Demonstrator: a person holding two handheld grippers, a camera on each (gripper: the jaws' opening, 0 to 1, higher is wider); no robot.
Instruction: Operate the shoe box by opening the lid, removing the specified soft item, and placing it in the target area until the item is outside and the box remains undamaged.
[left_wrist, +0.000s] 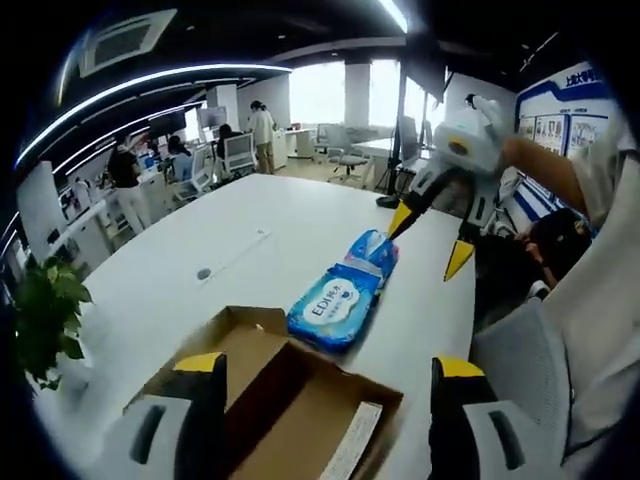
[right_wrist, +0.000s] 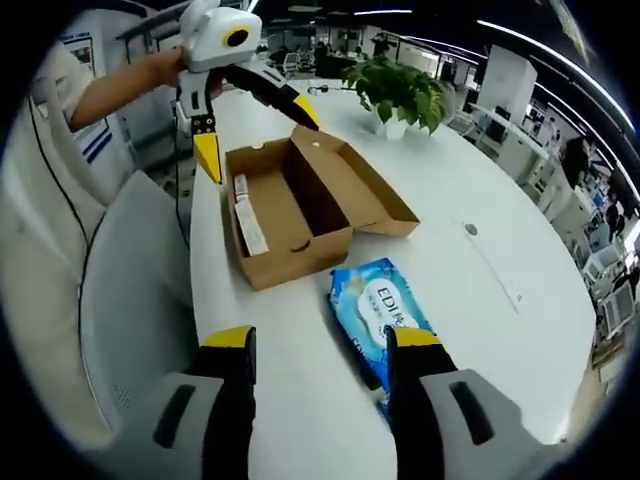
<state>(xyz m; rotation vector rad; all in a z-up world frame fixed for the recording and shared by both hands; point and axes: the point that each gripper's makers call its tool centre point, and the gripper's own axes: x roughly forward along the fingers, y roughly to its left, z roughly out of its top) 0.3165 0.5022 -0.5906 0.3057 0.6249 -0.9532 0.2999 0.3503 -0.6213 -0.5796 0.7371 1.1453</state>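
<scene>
pack out on the table, box open and empty

the shoe box (right_wrist: 292, 205) sits open near the table's edge, its lid (right_wrist: 362, 190) folded back flat on the far side, and i see nothing left inside but bare cardboard and a white label strip on the inner wall. the soft item, a blue pack of wet wipes (right_wrist: 381, 318), lies flat on the white table (right_wrist: 480, 300) just beside the box, not touching it. so by my reading the lifting-out is done and this is the placing or letting-go step.

the right gripper (right_wrist: 322, 345) is low over the near end of the pack; its jaws stand well apart, one yellow-tipped finger over the pack's corner, the other over bare table, and nothing is held between them. in the left gripper view it reaches in from the right with jaws spread above the pack's far end.

the left gripper (left_wrist: 325, 372) hovers over the box's open mouth, jaws wide and holding nothing; in the right gripper view it hangs above the box's far corner on a person's outstretched forearm.

what's next, i'd judge: both grippers draw back cleanly without snagging the pack or knocking the cardboard walls.
</scene>
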